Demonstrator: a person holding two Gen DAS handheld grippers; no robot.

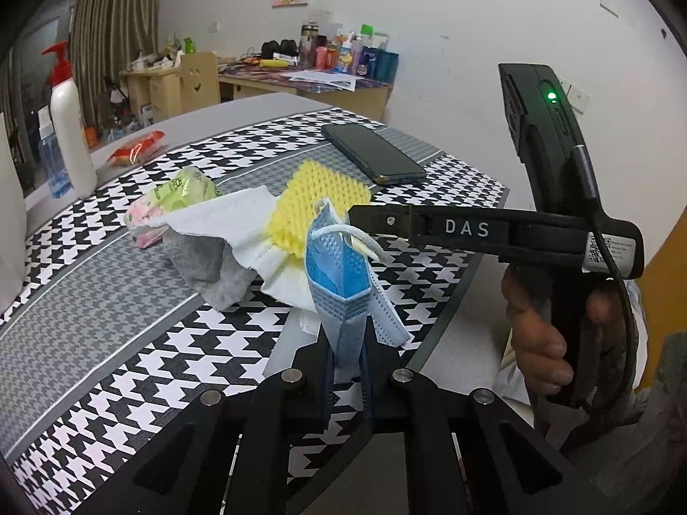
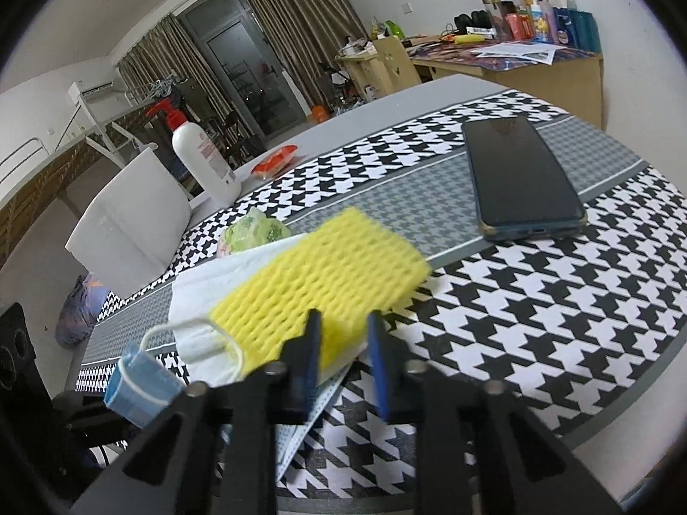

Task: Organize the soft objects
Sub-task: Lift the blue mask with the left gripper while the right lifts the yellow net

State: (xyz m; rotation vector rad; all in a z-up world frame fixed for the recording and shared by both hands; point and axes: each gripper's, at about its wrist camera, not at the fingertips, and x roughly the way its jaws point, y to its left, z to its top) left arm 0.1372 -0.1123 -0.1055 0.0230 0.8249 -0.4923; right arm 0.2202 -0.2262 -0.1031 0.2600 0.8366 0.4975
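Observation:
My left gripper (image 1: 347,334) is shut on a folded blue face mask (image 1: 339,266) and holds it upright above the houndstooth table runner (image 1: 129,343). The mask's white ear loop hangs toward the right gripper. A yellow foam net (image 2: 317,270) lies on a white paper towel (image 2: 214,274). The near edge of the net fills the gap between the right gripper's pads, so my right gripper (image 2: 343,330) is shut on it. In the left wrist view the right gripper (image 1: 354,216) comes in from the right, with a hand on its handle. A grey cloth (image 1: 206,266) and a green tissue pack (image 1: 180,197) lie beside the towel.
A dark phone (image 2: 519,176) lies on the runner behind the net. A white pump bottle (image 2: 206,163), a red packet (image 2: 275,161) and a white box (image 2: 129,236) stand toward the far left. The table's edge runs close on the right. A cluttered desk stands by the far wall.

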